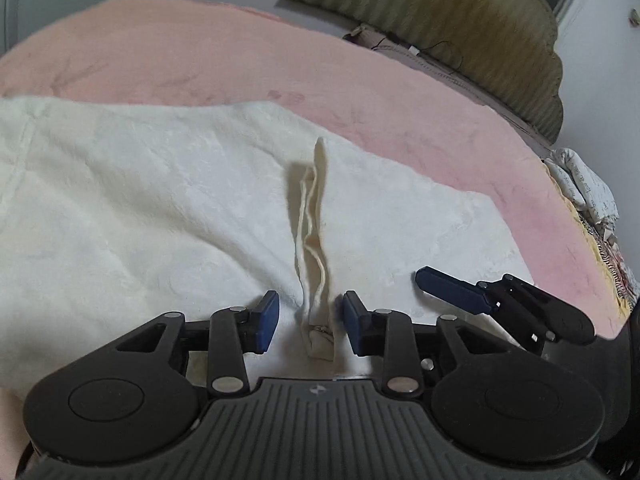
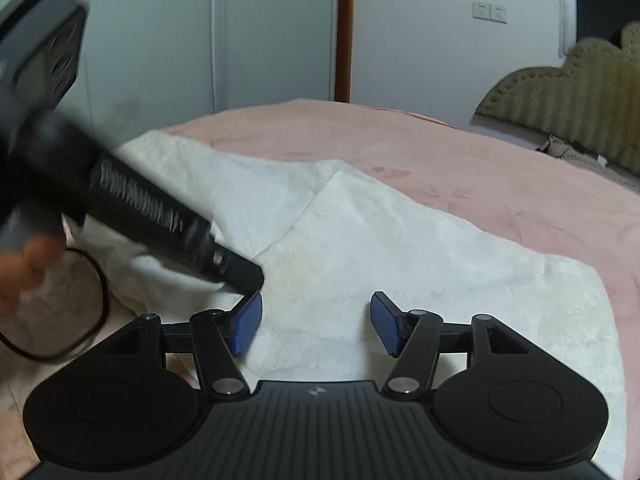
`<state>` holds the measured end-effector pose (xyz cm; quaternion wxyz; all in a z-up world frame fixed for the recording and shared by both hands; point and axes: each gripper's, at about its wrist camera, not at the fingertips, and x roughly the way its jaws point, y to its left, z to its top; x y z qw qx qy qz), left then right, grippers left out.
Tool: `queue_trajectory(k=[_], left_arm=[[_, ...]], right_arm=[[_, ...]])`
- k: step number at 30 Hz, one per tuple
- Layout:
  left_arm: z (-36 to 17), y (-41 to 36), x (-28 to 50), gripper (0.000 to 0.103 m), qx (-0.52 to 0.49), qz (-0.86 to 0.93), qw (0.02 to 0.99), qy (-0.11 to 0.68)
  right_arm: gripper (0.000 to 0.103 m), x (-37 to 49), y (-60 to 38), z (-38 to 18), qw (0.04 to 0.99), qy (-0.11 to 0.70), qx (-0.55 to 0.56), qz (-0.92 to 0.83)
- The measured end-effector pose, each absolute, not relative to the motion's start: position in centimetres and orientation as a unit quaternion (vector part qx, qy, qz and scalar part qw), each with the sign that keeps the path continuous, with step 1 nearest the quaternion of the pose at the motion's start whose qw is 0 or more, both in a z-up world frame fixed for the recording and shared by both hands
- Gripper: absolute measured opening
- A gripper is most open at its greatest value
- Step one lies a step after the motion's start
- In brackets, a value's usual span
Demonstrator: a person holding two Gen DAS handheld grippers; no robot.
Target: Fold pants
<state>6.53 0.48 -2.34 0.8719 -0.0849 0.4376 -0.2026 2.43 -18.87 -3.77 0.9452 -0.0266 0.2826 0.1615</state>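
Now left hand-held gripper (image 1: 310,322) parted around pants (image 1: 168,200) ridge; right hand-held gripper (image 2: 316,324) wide, empty.

A: Surface?
B: Bed (image 1: 200,60), pink cover. Headboard (image 1: 460,20) at its far end.
A: What's on it?
B: White pants (image 1: 140,200), spread flat on the cover, well short of the headboard. One raised ridge of fabric in the pants' near part. Patterned bedding (image 1: 588,196) bunched at the bed's edge near the headboard. Thin black cable (image 2: 96,280) looped beside the pants, opposite side from the headboard.
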Motion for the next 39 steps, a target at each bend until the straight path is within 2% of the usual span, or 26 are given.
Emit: queue_trajectory(k=[3,6,8,13,17,21,26,30,32,34,36,37,38,39], left_arm=[[-1.2,1.8,5.7,0.042,-0.092,-0.178,0.887,0.416],[-0.2,3.6,4.9,0.054,-0.09,-0.141,0.908,0.384],[0.3,5.0,5.0,0.056,-0.089,-0.105,0.917,0.375],[-0.2,11.8,4.8,0.056,-0.15,0.001,0.92,0.363],[-0.6,16.0,4.3,0.057,-0.144,0.065,0.924,0.349],[0.2,18.7,2.8,0.053,-0.154,0.075,0.931,0.323],[0.9,20.3,-0.1,0.054,-0.193,0.064,0.931,0.302],[0.1,20.5,-1.8,0.053,-0.182,0.095,0.928,0.311],[-0.7,21.6,-1.5,0.053,-0.215,0.088,0.919,0.319],[-1.2,22.7,-1.1,0.049,-0.264,0.073,0.907,0.32],[-1.4,23.3,-0.6,0.034,-0.297,0.059,0.898,0.318],[-1.4,23.4,-0.4,0.031,-0.307,0.06,0.895,0.318],[-1.6,23.5,-0.2,0.018,-0.312,0.066,0.893,0.317],[-1.7,23.6,-0.2,0.012,-0.314,0.07,0.892,0.316]], right_arm=[[0.06,2.0,-19.3,-3.1,0.951,0.264,-0.016,0.158],[0.063,2.1,-18.6,-3.3,0.949,0.266,-0.033,0.166],[0.067,2.4,-18.3,-3.9,0.948,0.271,-0.048,0.16],[0.078,2.7,-19.2,-3.9,0.944,0.287,-0.016,0.161],[0.078,1.8,-18.5,-2.9,0.955,0.253,-0.031,0.15],[0.078,0.8,-15.4,-1.6,0.957,0.199,-0.095,0.188],[0.078,1.2,-10.1,-1.7,0.931,0.196,-0.159,0.265],[0.077,0.9,-6.2,-2.4,0.909,0.183,-0.209,0.312],[0.077,0.7,-4.6,-2.7,0.898,0.178,-0.232,0.328],[0.077,0.6,-3.6,-3.1,0.89,0.176,-0.243,0.343],[0.077,0.7,-2.6,-3.5,0.884,0.182,-0.251,0.351],[0.078,0.7,-2.3,-3.6,0.882,0.184,-0.254,0.352],[0.078,0.7,-2.1,-3.8,0.881,0.186,-0.256,0.352],[0.078,0.7,-2.1,-3.9,0.88,0.188,-0.255,0.352]])
